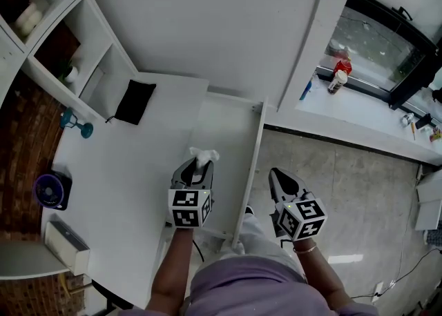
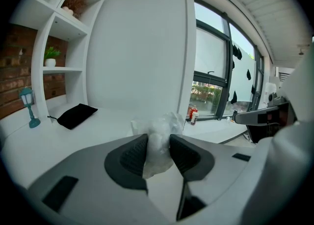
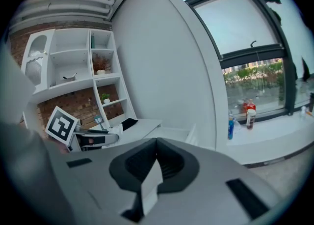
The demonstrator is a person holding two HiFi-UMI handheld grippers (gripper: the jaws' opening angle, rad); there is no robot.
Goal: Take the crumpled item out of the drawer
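My left claw [image 1: 197, 170] pinches the crumpled item [image 1: 205, 155] mid-body so it can come clear of the open drawer [image 1: 238, 125]; my right claw [image 1: 281, 178], closed and empty, hangs aside.

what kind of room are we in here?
Probably a home office or study: a white desk with an open drawer, white wall shelves holding a potted plant, and a big window with bottles on the sill.

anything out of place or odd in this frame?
Only the drawer, which stands pulled out at the desk's side. The crumpled white item is pinched in the left claw, which fits the task. I see nothing spilled, tipped or damaged.
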